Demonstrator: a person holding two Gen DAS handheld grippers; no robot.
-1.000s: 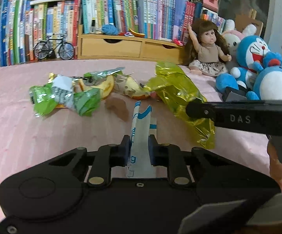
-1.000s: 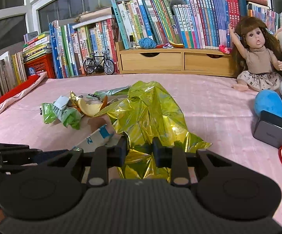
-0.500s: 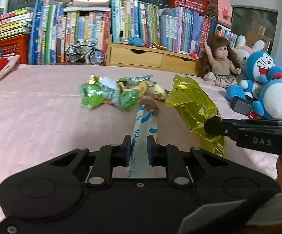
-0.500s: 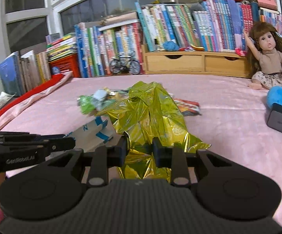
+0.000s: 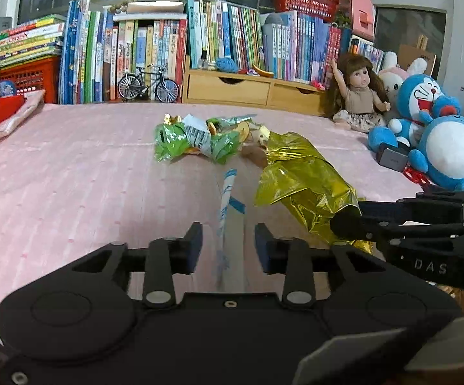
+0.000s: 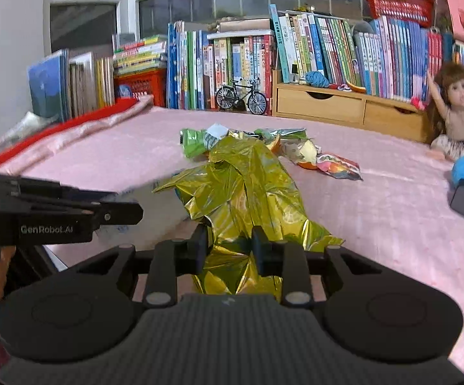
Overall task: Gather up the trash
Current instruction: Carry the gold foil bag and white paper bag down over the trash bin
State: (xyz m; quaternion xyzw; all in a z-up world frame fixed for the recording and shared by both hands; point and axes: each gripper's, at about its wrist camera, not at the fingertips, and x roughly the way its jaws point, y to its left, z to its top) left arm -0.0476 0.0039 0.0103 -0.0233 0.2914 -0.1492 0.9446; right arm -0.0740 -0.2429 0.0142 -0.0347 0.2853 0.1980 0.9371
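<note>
My left gripper (image 5: 228,243) is opening; a white-and-blue wrapper (image 5: 228,199) stands blurred between its pads, with a gap on each side. My right gripper (image 6: 228,243) is opening too, but the crumpled yellow foil wrapper (image 6: 248,186) still fills the space between its pads and is held above the pink bed cover (image 5: 71,176). In the left wrist view the foil (image 5: 299,176) juts from the right gripper (image 5: 344,224). In the right wrist view the left gripper (image 6: 135,213) is low on the left. A pile of green wrappers and peel (image 5: 199,139) lies farther back.
Rows of books (image 5: 232,41), wooden drawers (image 5: 251,89) and a model bicycle (image 5: 148,83) line the back. A doll (image 5: 357,93), blue plush toys (image 5: 450,150) and a grey box (image 5: 392,158) sit at the right. Folded cloth (image 6: 71,134) lies at the left edge.
Both grippers have drawn back from the trash pile with their wrappers. The left jaws have spread and the white-and-blue wrapper now sits loose. The right jaws have widened slightly.
</note>
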